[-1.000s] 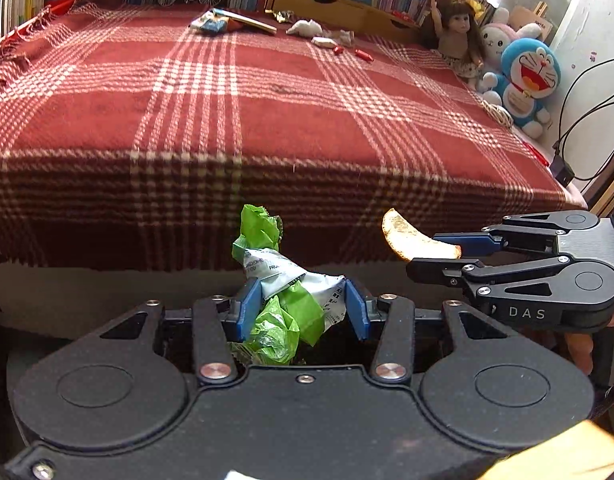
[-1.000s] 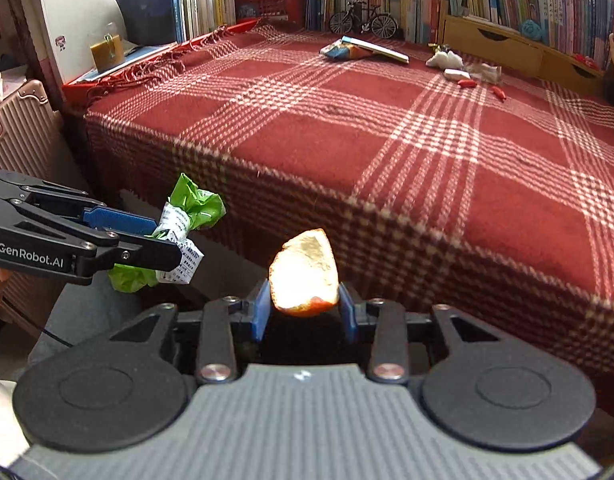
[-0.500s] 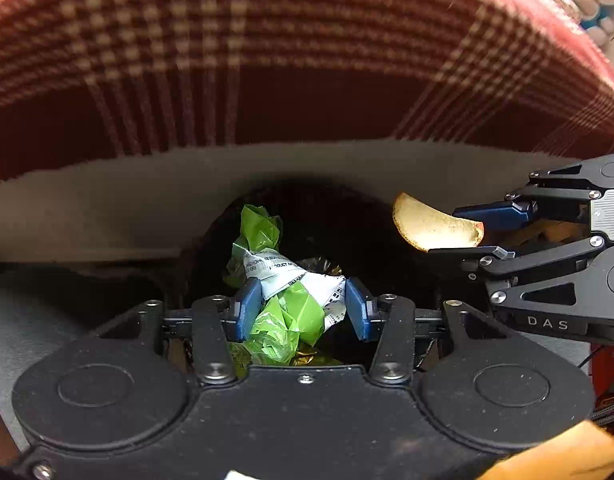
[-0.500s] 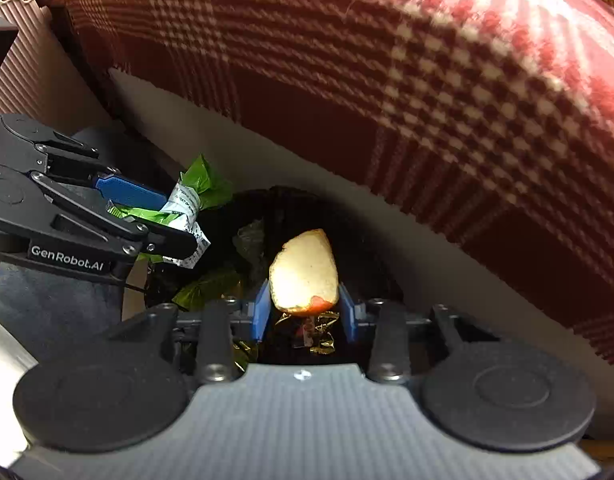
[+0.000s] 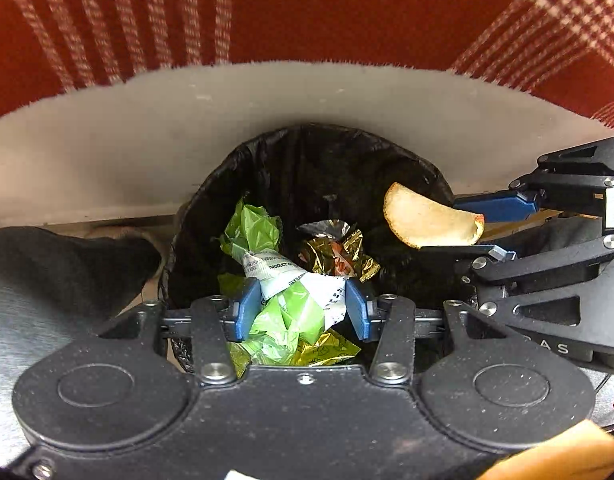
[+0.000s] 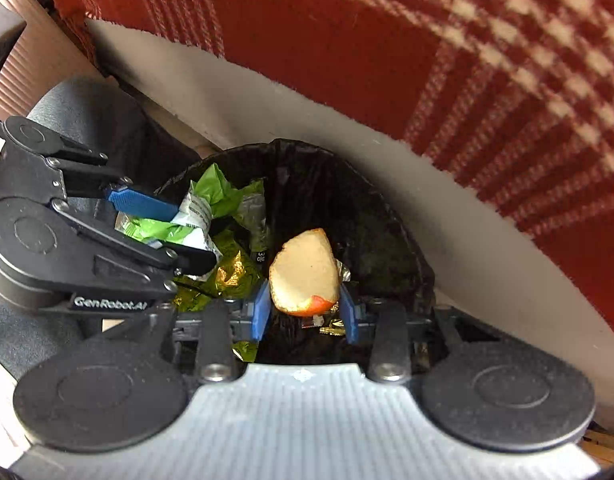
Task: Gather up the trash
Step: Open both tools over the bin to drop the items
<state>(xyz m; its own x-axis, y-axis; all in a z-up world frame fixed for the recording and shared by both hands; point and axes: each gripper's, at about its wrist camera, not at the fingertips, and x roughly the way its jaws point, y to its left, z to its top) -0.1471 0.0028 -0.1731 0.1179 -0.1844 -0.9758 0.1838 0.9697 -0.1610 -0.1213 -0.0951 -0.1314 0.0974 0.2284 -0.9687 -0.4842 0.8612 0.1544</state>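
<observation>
A bin lined with a black bag (image 5: 307, 132) stands on the floor against the bed's side. My left gripper (image 5: 301, 306) is shut on a crumpled green and white wrapper (image 5: 291, 312) just above the bin's near rim. From the right, my right gripper (image 5: 443, 224) hangs over the bin's right side, shut on a curved piece of orange peel (image 5: 427, 220). In the right wrist view the peel (image 6: 303, 268) sits between the blue fingers of the right gripper (image 6: 305, 310) over the bin (image 6: 307, 146). The left gripper (image 6: 193, 236) holds the wrapper (image 6: 215, 188) over the left rim.
Gold foil wrappers (image 5: 339, 252) and green scraps lie inside the bin. A red plaid blanket (image 5: 347, 12) hangs over the white bed side (image 5: 107, 140) right behind it. Dark grey cloth (image 5: 47, 272) is to the left, and a ribbed beige suitcase (image 6: 23, 64) stands further left.
Both grippers have tipped downward and dropped from bed height to just over the bin. Each keeps hold of its piece of trash. The bin now fills the middle of both views.
</observation>
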